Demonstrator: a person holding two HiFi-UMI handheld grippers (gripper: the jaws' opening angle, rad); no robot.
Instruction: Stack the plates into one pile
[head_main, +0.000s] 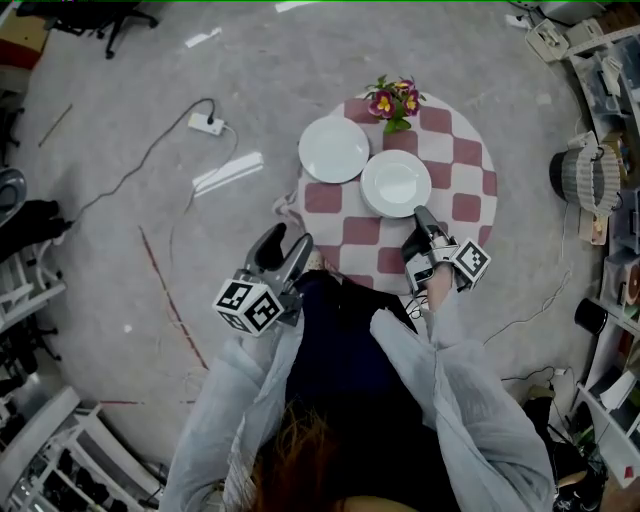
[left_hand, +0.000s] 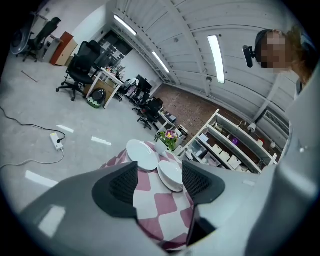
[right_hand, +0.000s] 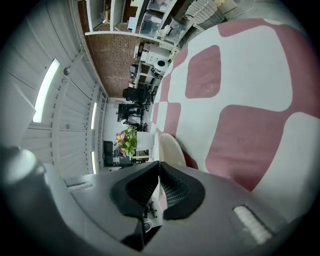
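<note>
Two white plates lie side by side on a round table with a pink and white checked cloth (head_main: 345, 235). The left plate (head_main: 334, 150) (left_hand: 142, 154) sits farther back; the right plate (head_main: 396, 183) (left_hand: 171, 175) is nearer, seen edge-on in the right gripper view (right_hand: 172, 147). My right gripper (head_main: 421, 213) (right_hand: 159, 166) is shut with nothing visible between its pads. Its tips are at the right plate's near rim; I cannot tell whether they touch it. My left gripper (head_main: 287, 249) (left_hand: 159, 182) hangs open and empty off the table's front left edge, pointing toward the plates.
A pot of pink flowers (head_main: 393, 100) (left_hand: 168, 136) stands at the table's far edge behind the plates. On the floor to the left lie a power strip (head_main: 207, 123) with its cable and a white strip (head_main: 228, 173). Shelves and a round basket (head_main: 585, 178) line the right side.
</note>
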